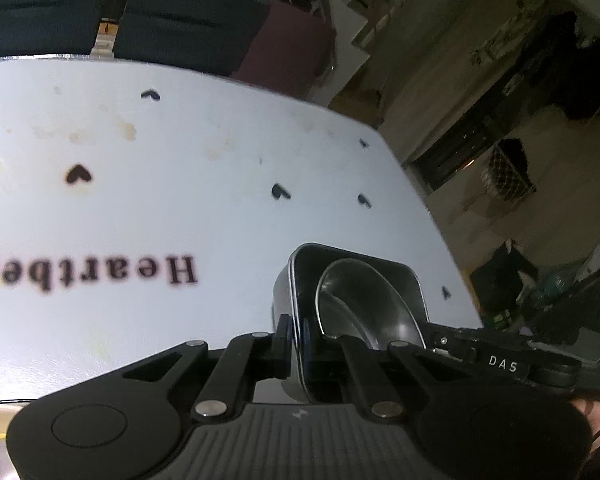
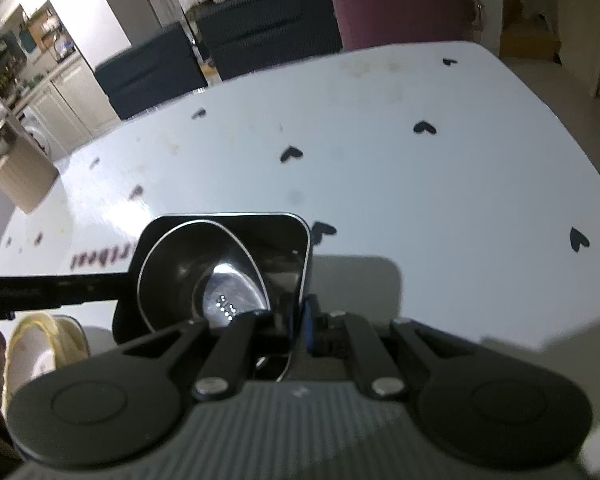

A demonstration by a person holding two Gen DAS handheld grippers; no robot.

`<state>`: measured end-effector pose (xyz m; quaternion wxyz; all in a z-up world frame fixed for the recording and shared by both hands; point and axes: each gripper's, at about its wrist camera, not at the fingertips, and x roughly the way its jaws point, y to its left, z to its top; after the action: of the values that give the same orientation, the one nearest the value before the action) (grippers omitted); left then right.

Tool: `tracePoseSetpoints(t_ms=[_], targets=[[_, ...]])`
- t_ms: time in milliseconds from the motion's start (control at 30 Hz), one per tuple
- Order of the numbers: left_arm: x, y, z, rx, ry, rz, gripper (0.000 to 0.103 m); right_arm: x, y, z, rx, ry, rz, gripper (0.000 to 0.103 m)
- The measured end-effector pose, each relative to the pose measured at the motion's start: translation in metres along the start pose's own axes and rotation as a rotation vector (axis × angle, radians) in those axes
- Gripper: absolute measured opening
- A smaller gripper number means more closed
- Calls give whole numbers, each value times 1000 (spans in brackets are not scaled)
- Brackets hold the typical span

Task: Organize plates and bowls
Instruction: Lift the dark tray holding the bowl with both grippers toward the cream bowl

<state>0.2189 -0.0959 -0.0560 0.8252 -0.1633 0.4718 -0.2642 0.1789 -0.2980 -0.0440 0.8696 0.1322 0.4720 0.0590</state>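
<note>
A dark square steel container (image 1: 360,264) holds a round steel bowl (image 1: 364,308) tilted inside it. My left gripper (image 1: 298,344) is shut on the container's left wall. In the right wrist view the same container (image 2: 228,224) with the bowl (image 2: 204,276) is held above the white table (image 2: 420,200). My right gripper (image 2: 300,320) is shut on the container's right wall. The left gripper's body shows as a black bar (image 2: 52,288) at the container's left.
The white table (image 1: 180,208) carries heart prints and the word "Heartbeat" (image 1: 100,276). A cream plate or dish (image 2: 44,340) lies low at the left of the right wrist view. Dark chairs (image 2: 260,36) stand beyond the far edge. The table's right edge (image 1: 432,208) drops to the floor.
</note>
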Motion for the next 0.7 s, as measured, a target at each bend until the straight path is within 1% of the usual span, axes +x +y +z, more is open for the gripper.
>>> tracePoseSetpoints(t_ms=[167,400,700], targets=[[-23,0,2,-3,-41,-18,5,-16,7,-3,15,-46,37,7],[-58,13,-4,-13,-82,-16,5,-28,28,-5,4,-78,84,7],[-113,39,-17,-51,-149,-10,5,-32,74,-4,-37,-109,161,8]])
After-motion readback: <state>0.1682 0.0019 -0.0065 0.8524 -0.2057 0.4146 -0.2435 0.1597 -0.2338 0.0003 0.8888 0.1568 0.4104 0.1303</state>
